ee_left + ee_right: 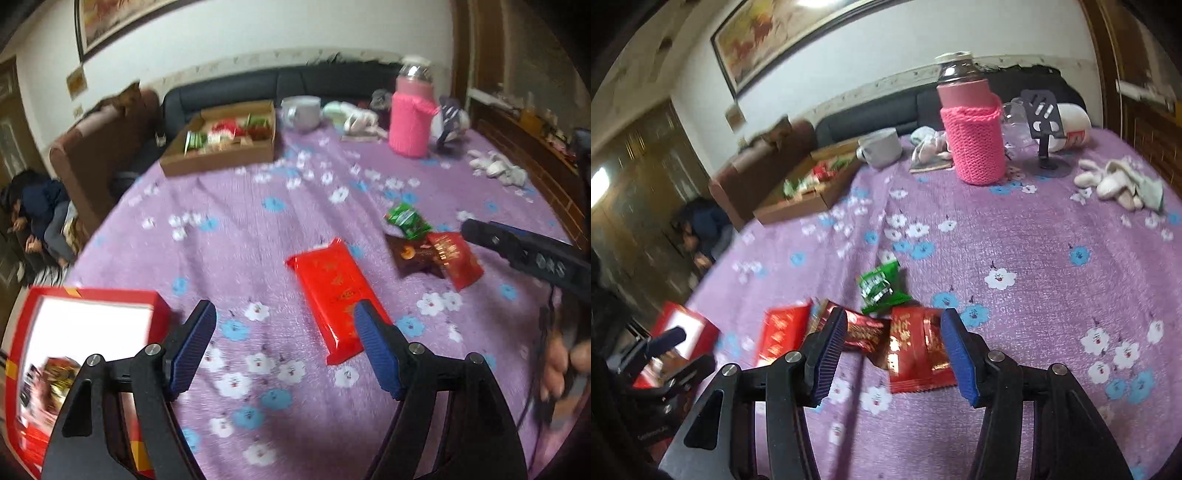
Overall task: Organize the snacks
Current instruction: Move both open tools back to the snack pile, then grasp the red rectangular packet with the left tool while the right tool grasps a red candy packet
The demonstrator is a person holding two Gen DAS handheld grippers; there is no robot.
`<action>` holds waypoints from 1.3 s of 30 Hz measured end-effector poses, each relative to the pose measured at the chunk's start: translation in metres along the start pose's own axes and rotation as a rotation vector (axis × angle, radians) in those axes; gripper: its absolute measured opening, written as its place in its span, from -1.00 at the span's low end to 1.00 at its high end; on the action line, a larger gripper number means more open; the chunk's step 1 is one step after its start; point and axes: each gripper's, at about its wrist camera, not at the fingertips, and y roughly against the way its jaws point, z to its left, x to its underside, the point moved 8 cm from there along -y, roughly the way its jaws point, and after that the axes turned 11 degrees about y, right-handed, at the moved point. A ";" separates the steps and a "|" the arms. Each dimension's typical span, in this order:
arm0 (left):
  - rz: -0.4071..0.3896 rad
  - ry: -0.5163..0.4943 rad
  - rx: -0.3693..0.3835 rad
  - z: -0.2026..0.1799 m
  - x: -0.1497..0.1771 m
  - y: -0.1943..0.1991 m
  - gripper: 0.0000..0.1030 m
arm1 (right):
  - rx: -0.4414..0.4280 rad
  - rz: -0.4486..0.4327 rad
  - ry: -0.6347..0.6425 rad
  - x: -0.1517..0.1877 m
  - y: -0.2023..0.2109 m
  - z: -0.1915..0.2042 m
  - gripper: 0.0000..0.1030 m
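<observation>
A long red snack packet (332, 299) lies on the purple flowered tablecloth (240, 229). Its near end is beside the right finger of my left gripper (284, 317), which is open and holds nothing. At the lower left stands a red box (92, 332) with a white inside and some snacks in it. Past the long packet lie a green packet (406, 219), a brown packet (410, 254) and a small red packet (456, 262). My right gripper (894, 321) hangs open just over the small red packet (916, 354), with the brown packet (864, 332) at its left finger and the green packet (881, 288) beyond.
A cardboard tray (221, 158) of snacks sits at the far left of the table. A grey mug (301, 110), a pink knit-covered bottle (412, 118), a phone stand (1043, 122) and white socks (1115, 182) stand along the back. A person (40, 210) sits left of the table.
</observation>
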 end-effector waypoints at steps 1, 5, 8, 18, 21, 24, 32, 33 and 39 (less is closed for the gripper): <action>0.010 0.004 0.006 -0.001 0.002 -0.002 0.50 | 0.018 0.015 0.018 0.002 -0.003 0.003 0.07; 0.040 0.028 -0.003 -0.006 0.003 -0.017 0.50 | 0.123 0.084 0.071 0.013 -0.018 0.001 0.05; 0.051 0.053 -0.008 -0.011 0.002 -0.023 0.50 | 0.200 0.138 0.125 0.021 -0.030 0.002 0.02; 0.122 0.089 0.021 -0.031 0.008 -0.053 0.54 | 0.278 0.174 0.164 0.028 -0.035 0.002 -0.32; 0.122 0.046 0.016 -0.040 0.013 -0.058 0.61 | 0.279 0.183 0.139 0.028 -0.035 -0.003 -0.44; 0.106 0.035 0.045 -0.040 0.015 -0.057 0.60 | 0.241 0.188 0.079 0.028 -0.033 -0.010 -0.55; 0.085 -0.028 0.091 -0.040 0.015 -0.049 -0.09 | 0.044 0.197 -0.124 0.030 -0.031 -0.021 -0.76; 0.093 -0.028 0.102 -0.040 0.017 -0.047 -0.10 | 0.028 0.196 -0.139 0.031 -0.030 -0.022 -0.77; 0.108 -0.017 0.128 -0.029 0.027 -0.031 -0.14 | -0.028 0.188 -0.178 0.030 -0.027 -0.023 -0.79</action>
